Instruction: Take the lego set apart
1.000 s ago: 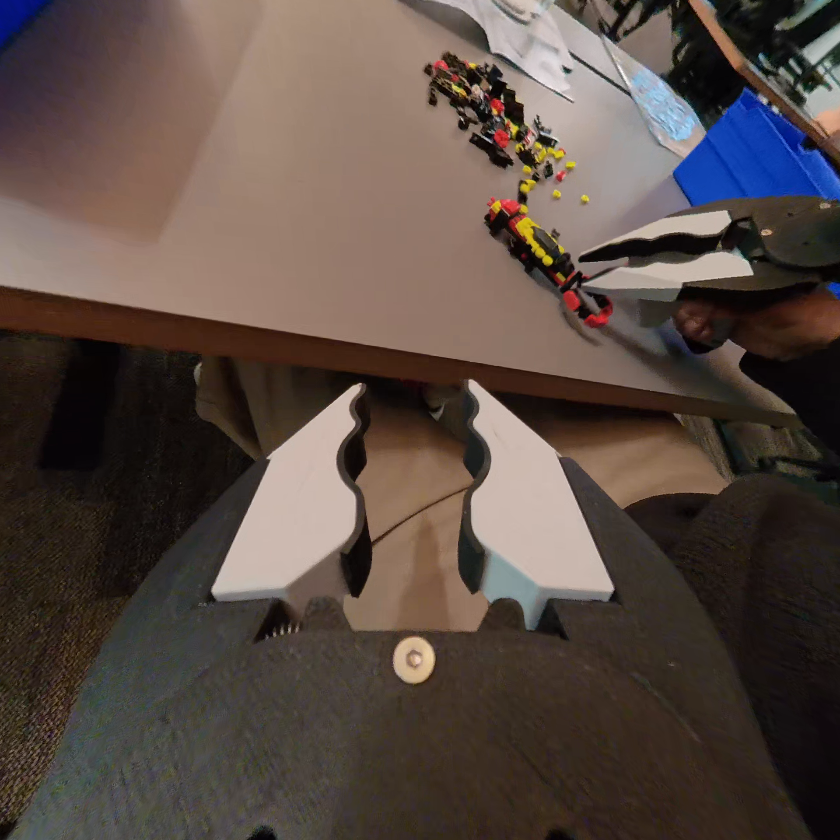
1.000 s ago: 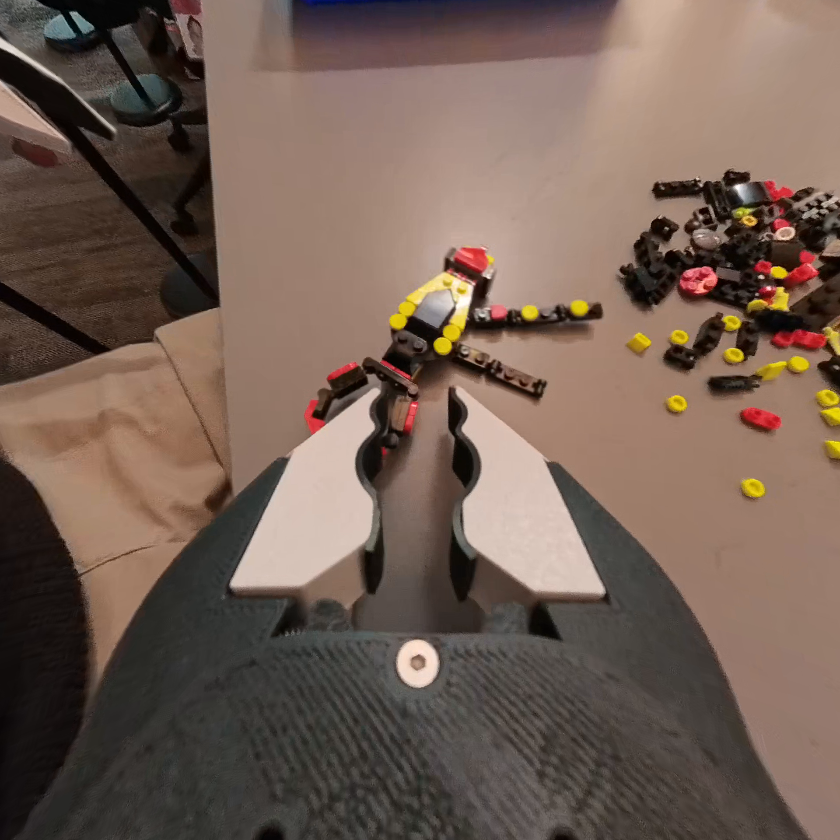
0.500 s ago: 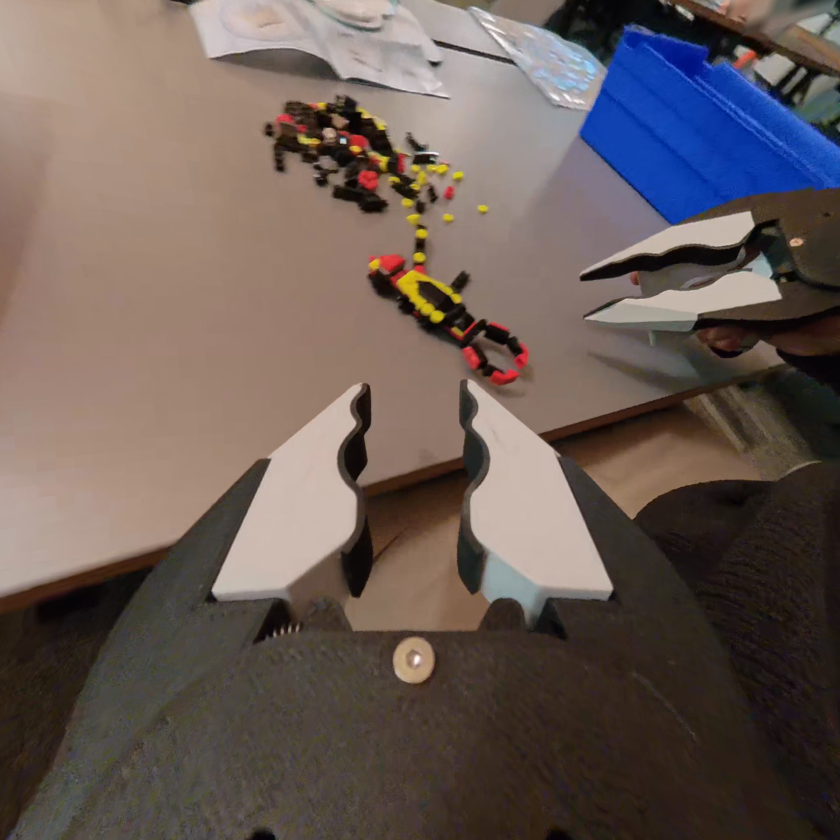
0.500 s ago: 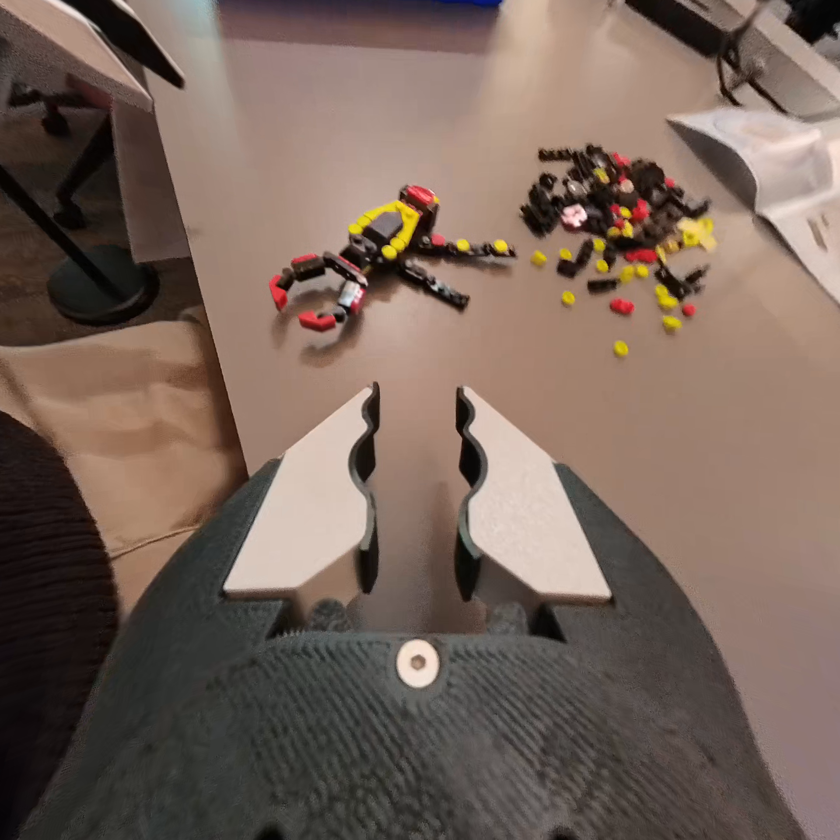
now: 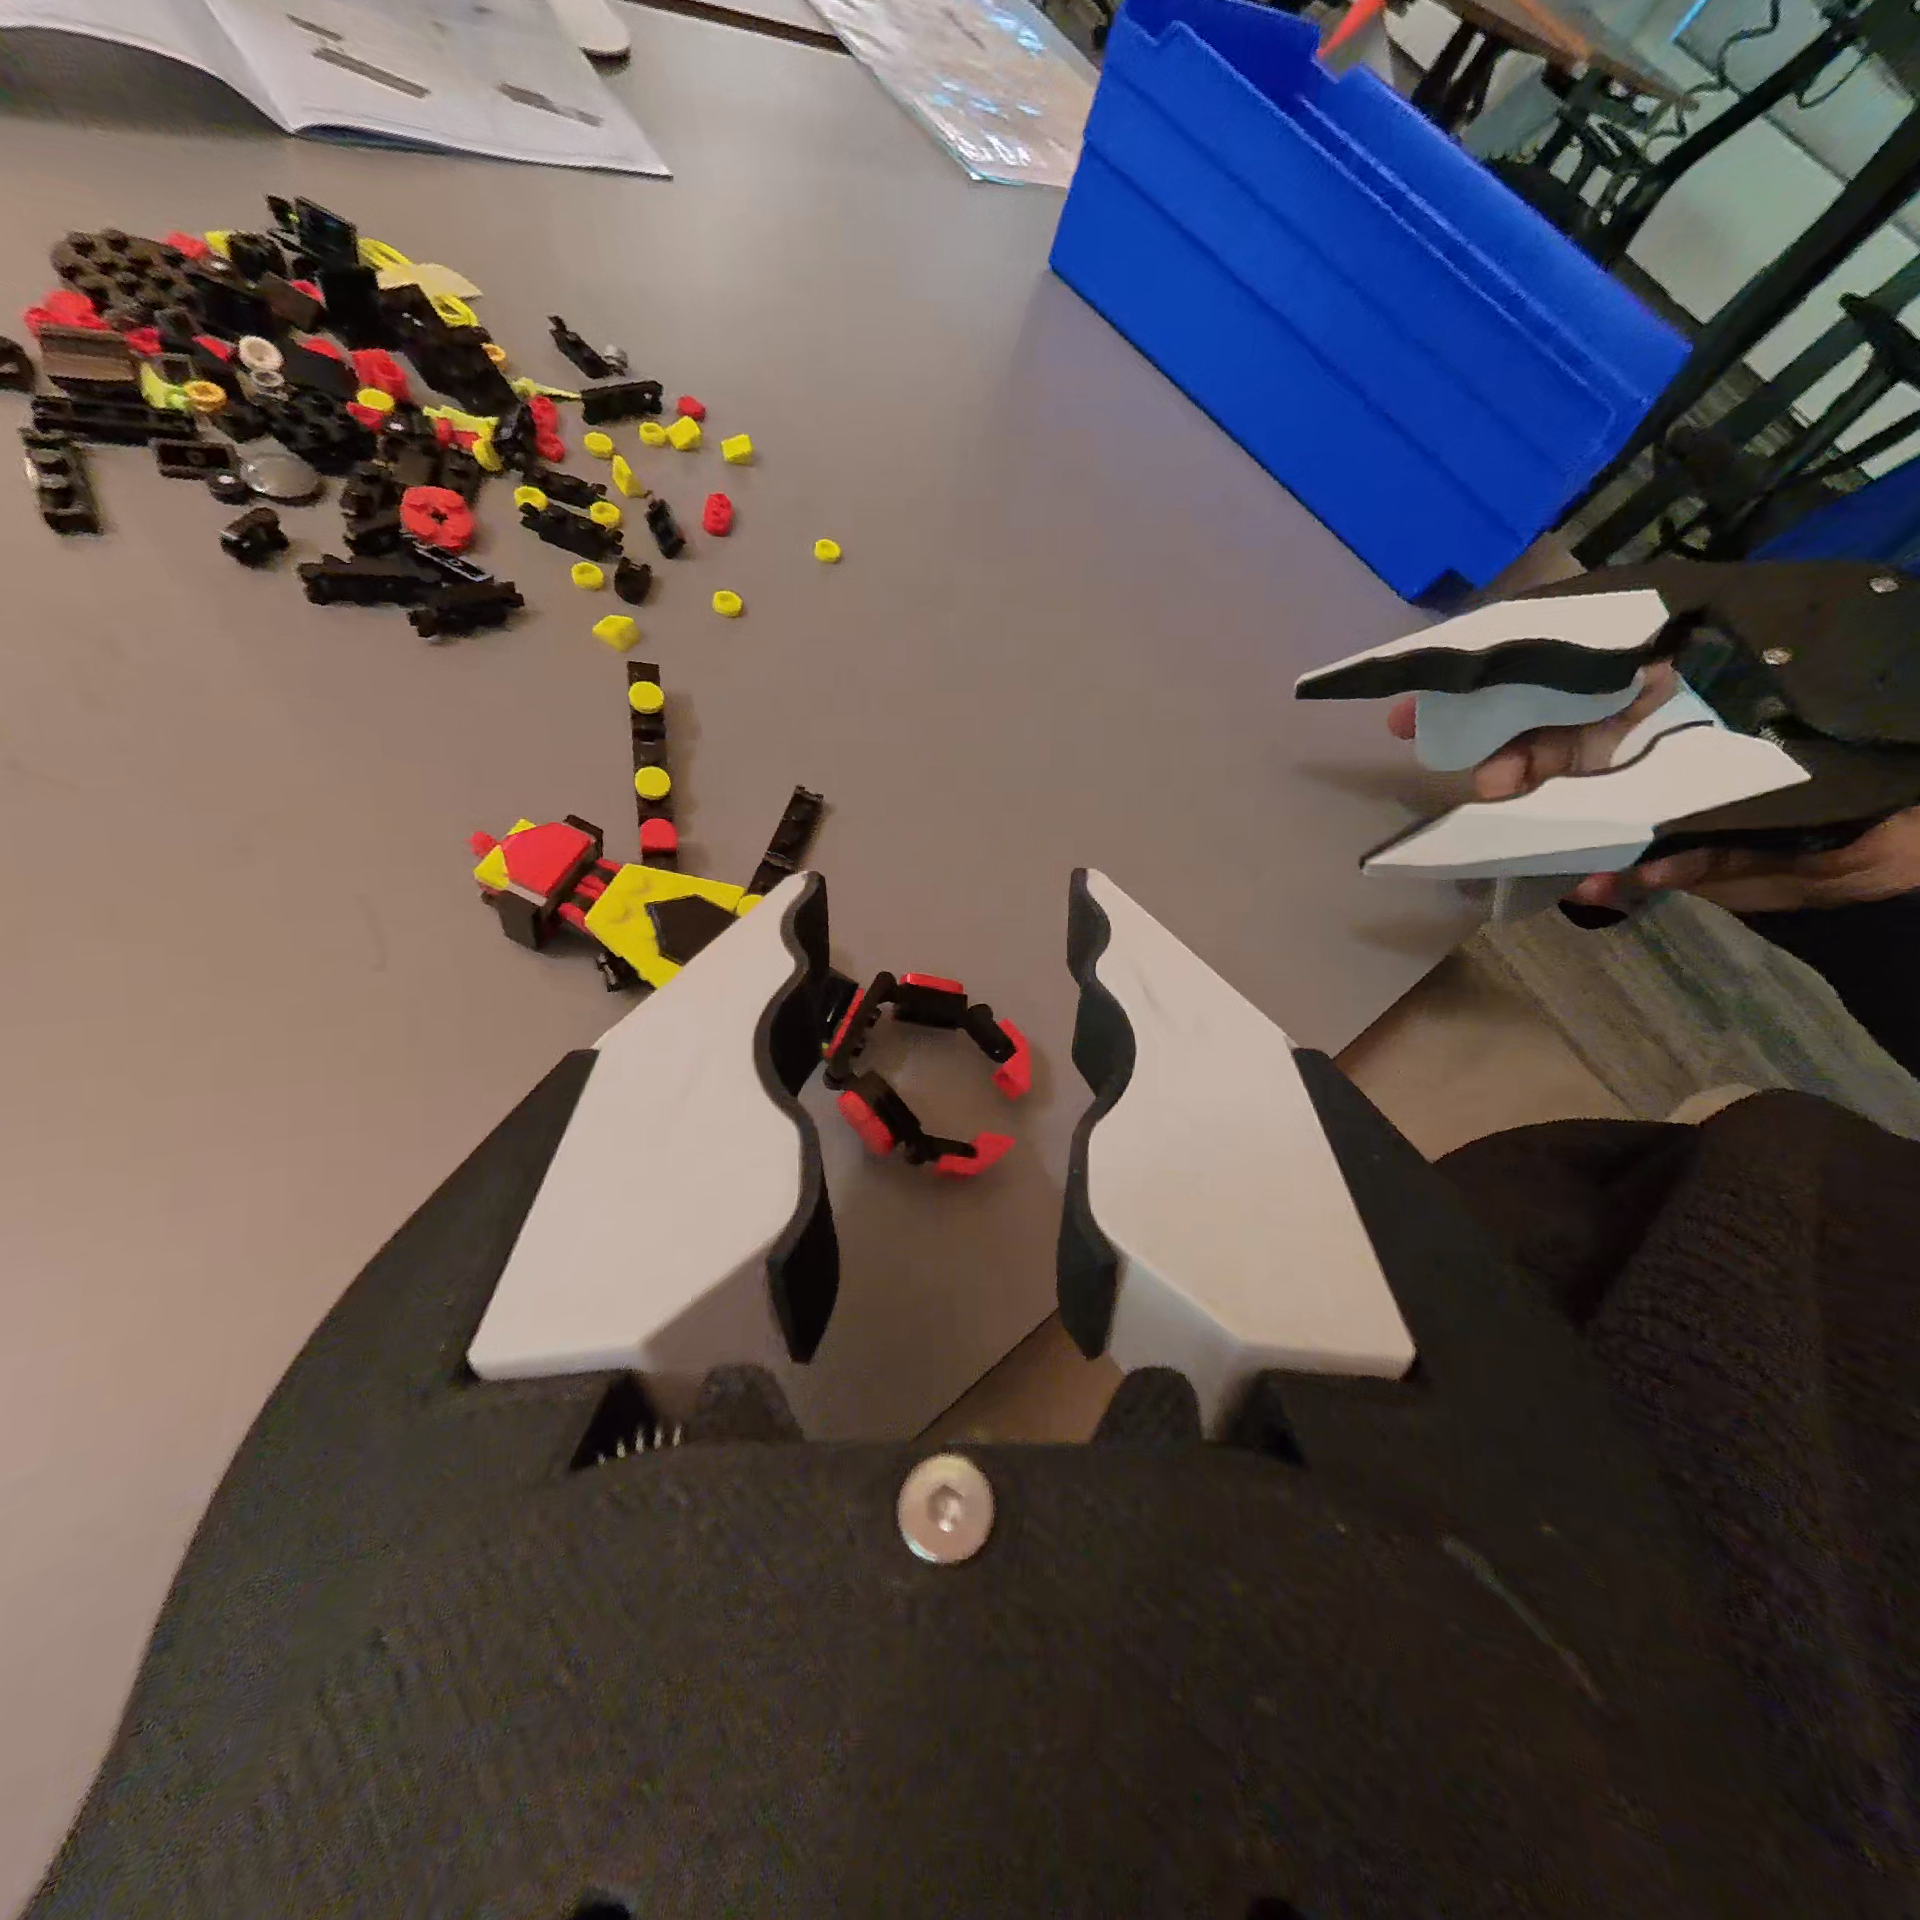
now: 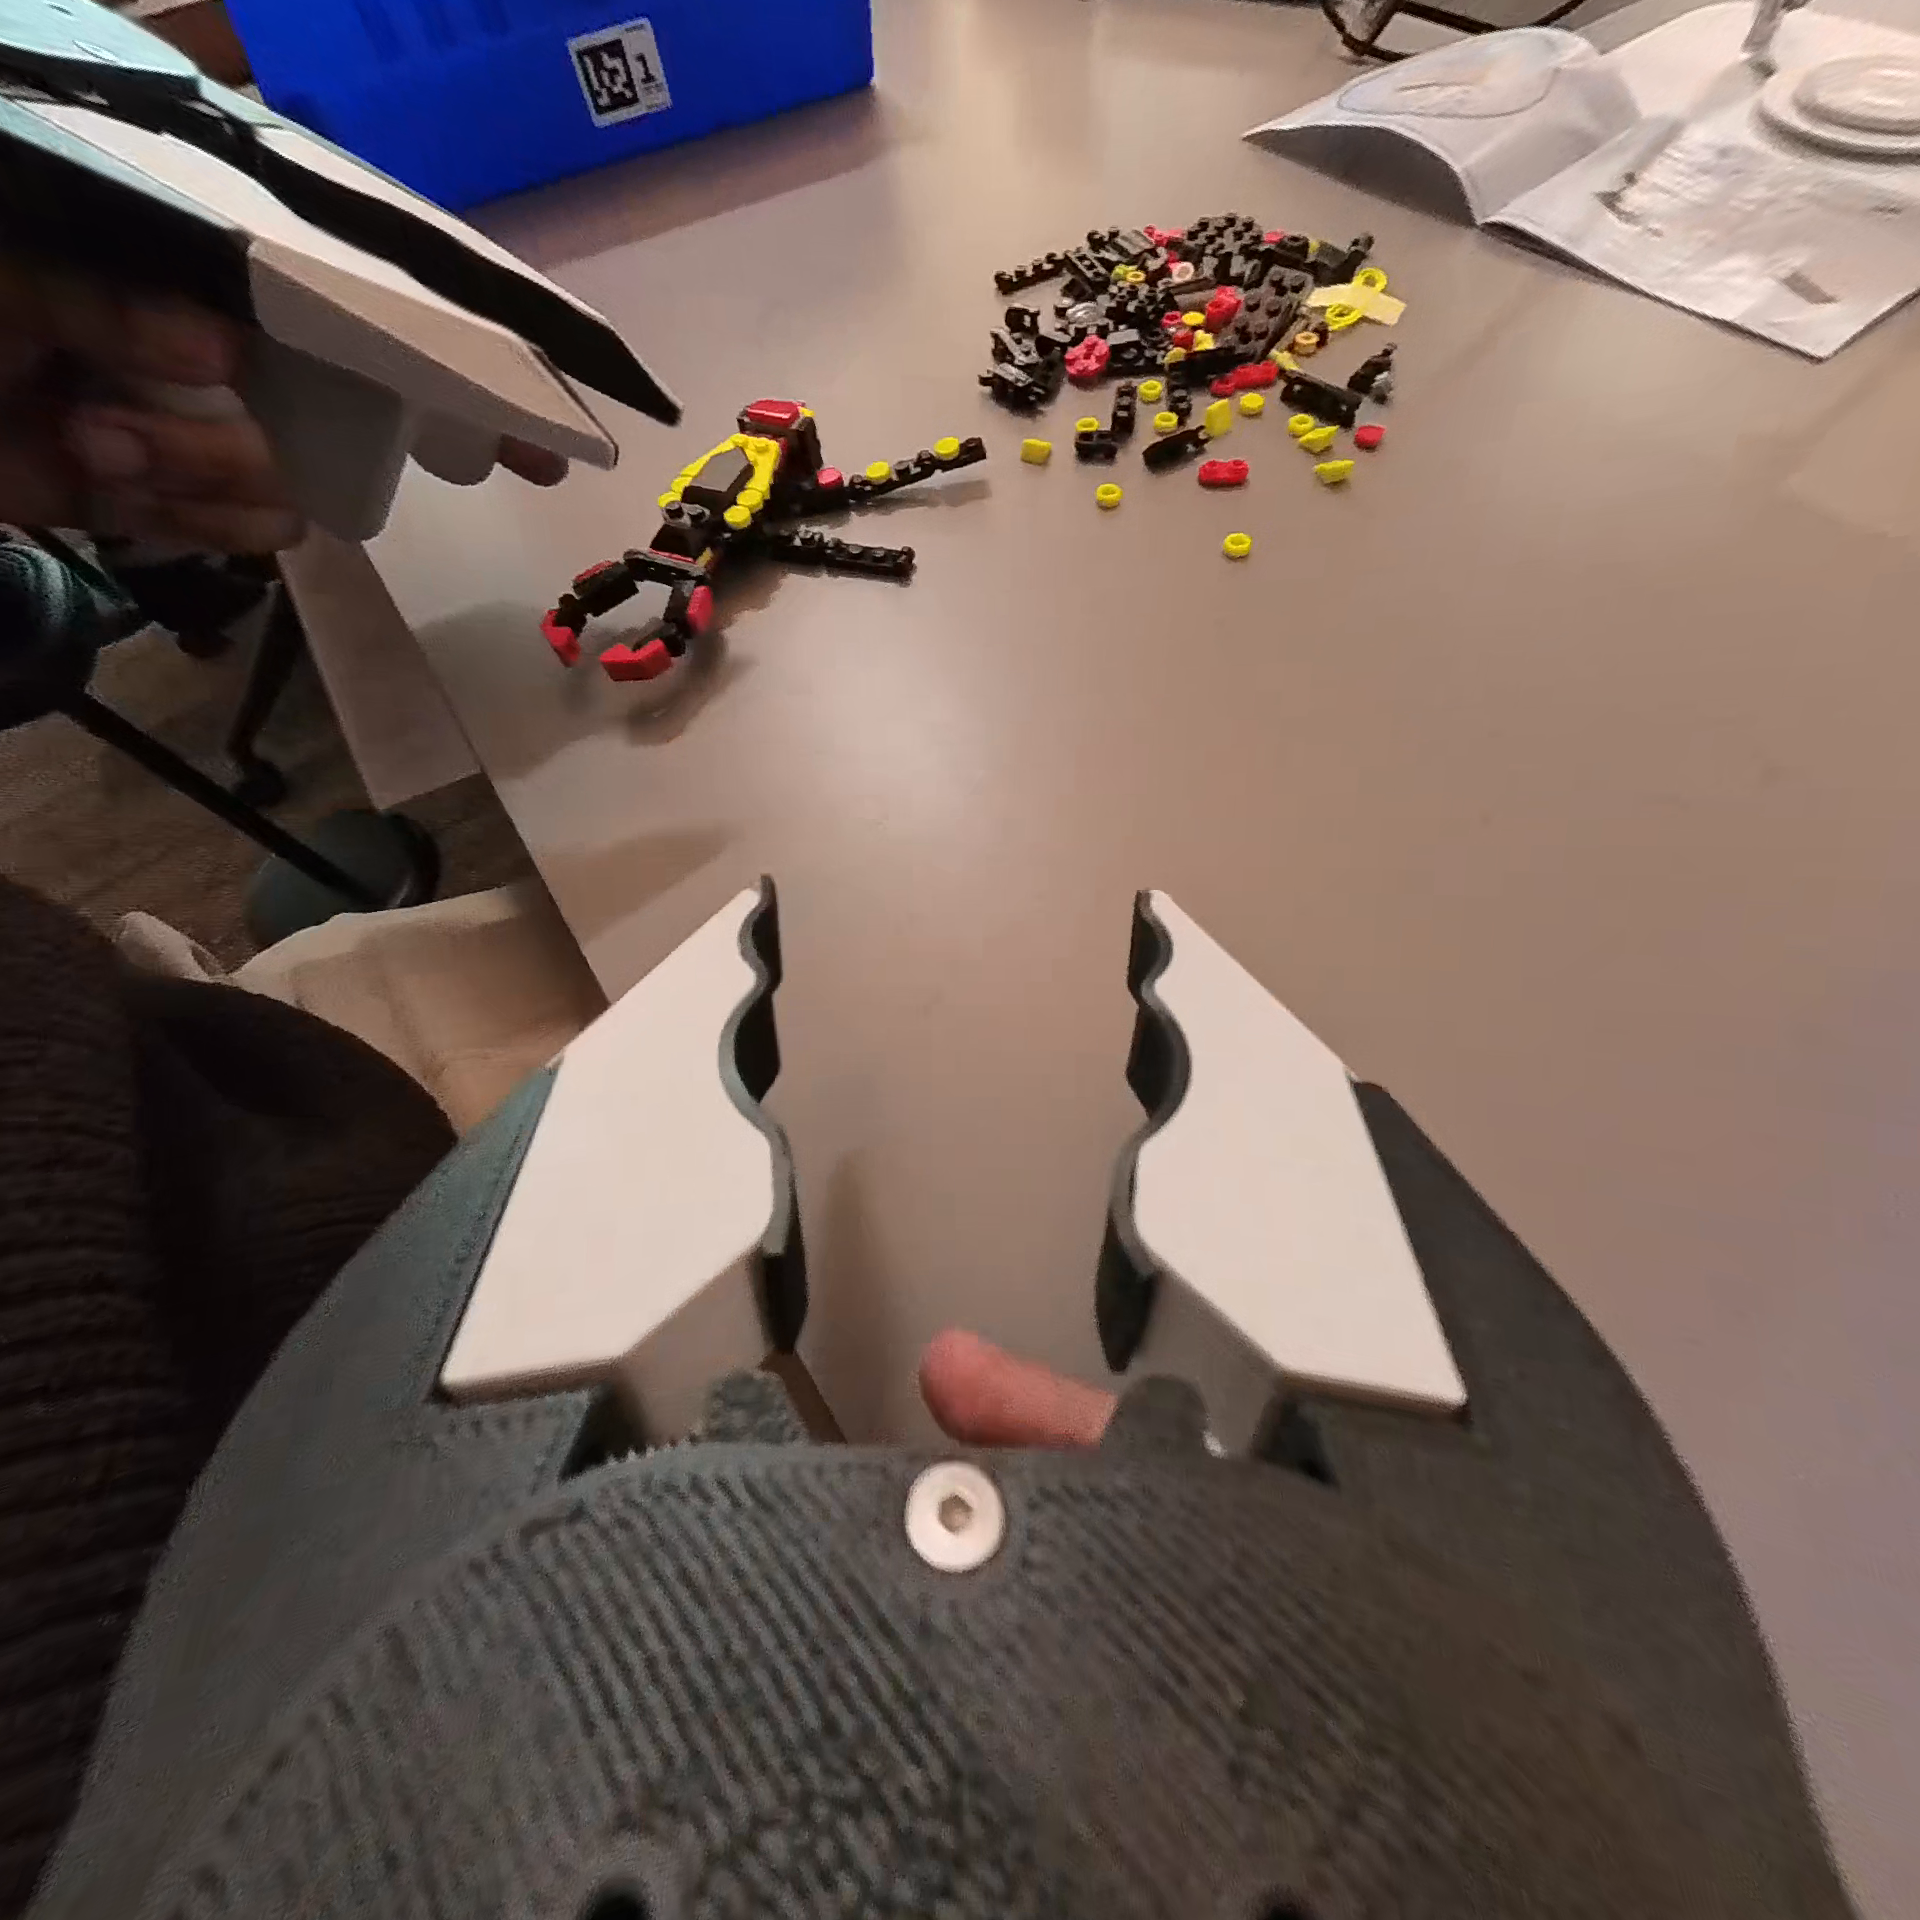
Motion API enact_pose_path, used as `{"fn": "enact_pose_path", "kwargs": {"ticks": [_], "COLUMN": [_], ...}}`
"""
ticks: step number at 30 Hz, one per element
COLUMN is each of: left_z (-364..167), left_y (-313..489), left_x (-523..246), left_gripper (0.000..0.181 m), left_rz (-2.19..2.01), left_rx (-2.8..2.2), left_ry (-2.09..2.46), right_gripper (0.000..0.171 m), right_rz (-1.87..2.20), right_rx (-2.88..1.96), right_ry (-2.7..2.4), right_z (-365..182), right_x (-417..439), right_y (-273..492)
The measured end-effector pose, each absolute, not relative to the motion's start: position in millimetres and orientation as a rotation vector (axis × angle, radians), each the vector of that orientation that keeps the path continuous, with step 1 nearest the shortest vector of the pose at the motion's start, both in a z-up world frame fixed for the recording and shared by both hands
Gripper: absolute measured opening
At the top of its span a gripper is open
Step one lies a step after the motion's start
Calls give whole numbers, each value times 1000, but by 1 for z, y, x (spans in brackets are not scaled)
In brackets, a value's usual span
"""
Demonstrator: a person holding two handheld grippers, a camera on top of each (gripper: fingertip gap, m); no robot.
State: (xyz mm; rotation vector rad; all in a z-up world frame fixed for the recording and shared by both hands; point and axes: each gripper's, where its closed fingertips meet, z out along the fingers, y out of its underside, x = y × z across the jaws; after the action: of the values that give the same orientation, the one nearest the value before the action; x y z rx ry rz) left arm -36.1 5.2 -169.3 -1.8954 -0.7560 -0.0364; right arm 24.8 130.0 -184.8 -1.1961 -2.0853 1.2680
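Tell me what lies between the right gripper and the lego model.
Only bare table, seen in the right wrist view, between the right gripper and the lego model.

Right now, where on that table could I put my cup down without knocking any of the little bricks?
Bare tabletop lies between the right tongs and the half-built lego model, stretching right. Another free strip runs between the loose brick pile and the blue bin. It is crowded around the pile, the model and the booklet.
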Motion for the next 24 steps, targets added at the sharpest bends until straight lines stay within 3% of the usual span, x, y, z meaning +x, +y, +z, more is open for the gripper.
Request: {"fn": "enact_pose_path", "kwargs": {"ticks": [16, 19, 20, 24], "left_z": [-173, -162, -150, -109], "left_y": [-41, -42, -45, -51], "left_x": [-49, -44, -48, -87], "left_gripper": [48, 23, 3, 0], "left_rz": [-58, -108, -71, 48], "left_rx": [-1741, -1672, -1606, -1367], "left_ry": [-944, -899, -860, -805], "right_gripper": [55, 51, 46, 0], "right_rz": [1548, 1580, 1600, 1724], "right_rx": [-1109, -1108, -1096, -990], "right_ry": [-2125, -2135, -2116, -1867], "right_z": [-173, -172, -169, -137], "right_x": [10, -2, -9, -40], "right_y": [91, 90, 90, 94]}}
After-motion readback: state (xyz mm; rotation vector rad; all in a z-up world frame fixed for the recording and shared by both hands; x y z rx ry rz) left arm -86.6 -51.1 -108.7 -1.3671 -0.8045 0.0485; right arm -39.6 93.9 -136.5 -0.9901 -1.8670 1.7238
